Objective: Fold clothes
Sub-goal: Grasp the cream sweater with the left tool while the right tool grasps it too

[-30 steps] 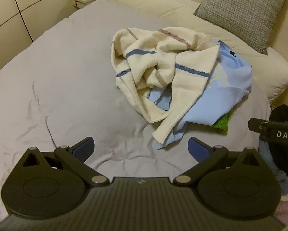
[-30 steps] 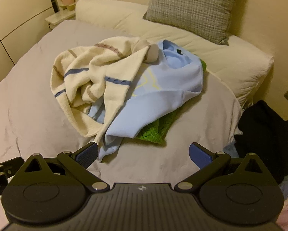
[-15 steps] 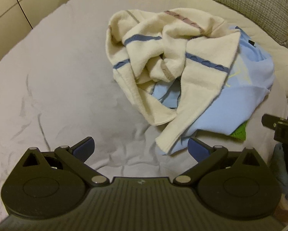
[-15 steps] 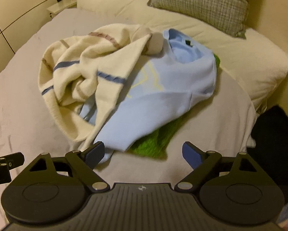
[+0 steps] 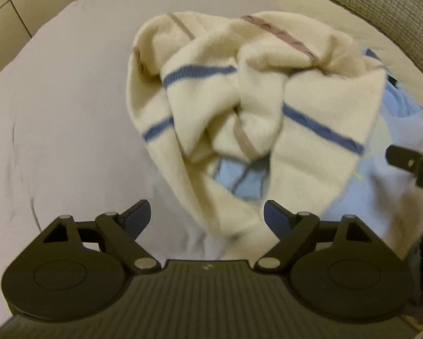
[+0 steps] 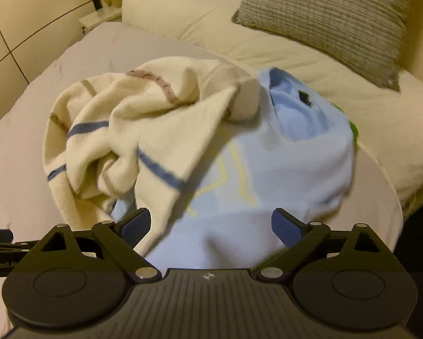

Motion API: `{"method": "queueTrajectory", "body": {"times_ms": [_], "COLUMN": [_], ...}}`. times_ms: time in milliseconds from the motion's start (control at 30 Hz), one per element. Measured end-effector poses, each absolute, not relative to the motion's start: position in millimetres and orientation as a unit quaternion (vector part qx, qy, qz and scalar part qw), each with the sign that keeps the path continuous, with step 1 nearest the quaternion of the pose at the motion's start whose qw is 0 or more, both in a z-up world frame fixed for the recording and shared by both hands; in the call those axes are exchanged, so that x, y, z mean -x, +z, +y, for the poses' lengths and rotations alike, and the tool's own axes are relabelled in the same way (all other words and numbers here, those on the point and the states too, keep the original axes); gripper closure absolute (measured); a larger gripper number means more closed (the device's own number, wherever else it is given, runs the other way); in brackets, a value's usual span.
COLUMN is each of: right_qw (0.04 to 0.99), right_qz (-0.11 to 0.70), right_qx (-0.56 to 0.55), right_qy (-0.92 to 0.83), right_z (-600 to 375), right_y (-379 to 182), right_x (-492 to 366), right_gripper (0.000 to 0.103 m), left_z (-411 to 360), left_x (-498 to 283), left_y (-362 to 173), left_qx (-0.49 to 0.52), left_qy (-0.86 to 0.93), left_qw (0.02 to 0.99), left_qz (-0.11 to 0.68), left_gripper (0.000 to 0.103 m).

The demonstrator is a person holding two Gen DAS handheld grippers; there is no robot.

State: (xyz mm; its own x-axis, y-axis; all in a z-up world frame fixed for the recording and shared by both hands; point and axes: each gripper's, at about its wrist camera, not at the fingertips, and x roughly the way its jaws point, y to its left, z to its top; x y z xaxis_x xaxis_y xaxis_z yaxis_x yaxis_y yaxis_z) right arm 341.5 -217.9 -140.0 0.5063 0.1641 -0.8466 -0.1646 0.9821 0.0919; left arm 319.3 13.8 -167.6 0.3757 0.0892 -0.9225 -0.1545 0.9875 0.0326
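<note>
Clothes: a crumpled heap on the grey bed [image 5: 56, 118], nothing folded yet; the cream striped sweater [image 5: 310, 118] lies bunched on top of the light blue sweatshirt [image 6: 282, 175], with a green garment [image 6: 353, 128] peeking out from under the far side.
Change: a second ago both claws looked at the heap from well back; now the heap fills both views.
Left claw [image 5: 207, 216]: released, jaws closing, the sweater's low edge lying between them but not pinched.
Right claw [image 6: 211, 223]: released, jaws opening, poised over the sweatshirt's near edge where the sweater's hem crosses it.
Meaning: the approach looks nearly done; a first grasp to lift the sweater off the heap seems next.
Also seen: grey checked cushion [image 6: 333, 14] and cream pillow [image 6: 296, 53] behind.
</note>
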Motion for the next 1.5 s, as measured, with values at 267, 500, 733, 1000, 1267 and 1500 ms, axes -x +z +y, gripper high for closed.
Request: {"method": "queueTrajectory", "body": {"times_ms": [267, 500, 733, 1000, 1267, 1500], "right_qw": [0.877, 0.88, 0.879, 0.888, 0.922, 0.919], "right_qz": [0.467, 0.456, 0.455, 0.455, 0.37, 0.309], "right_qx": [-0.046, -0.086, -0.123, -0.064, -0.018, -0.061], "right_qy": [0.104, 0.099, 0.08, 0.029, 0.11, 0.238], "right_z": [-214, -212, -200, -176, -166, -146], "right_y": [-149, -168, -196, -219, -169, -102], "right_x": [-414, -469, -508, -529, -488, -435], "right_gripper": [0.008, 0.008, 0.007, 0.051, 0.096, 0.097], "left_z": [54, 87, 93, 87, 93, 122], "left_x": [-386, -424, -446, -444, -408, -315], "left_y": [-196, -230, -248, -244, -200, -132], "left_qx": [0.032, 0.067, 0.098, 0.085, 0.09, 0.102], "left_qy": [0.108, 0.124, 0.103, 0.085, 0.08, 0.139], "left_qw": [0.834, 0.835, 0.847, 0.868, 0.888, 0.913], "left_qz": [0.54, 0.532, 0.512, 0.481, 0.444, 0.369], "left_gripper": [0.006, 0.004, 0.021, 0.086, 0.093, 0.102]}}
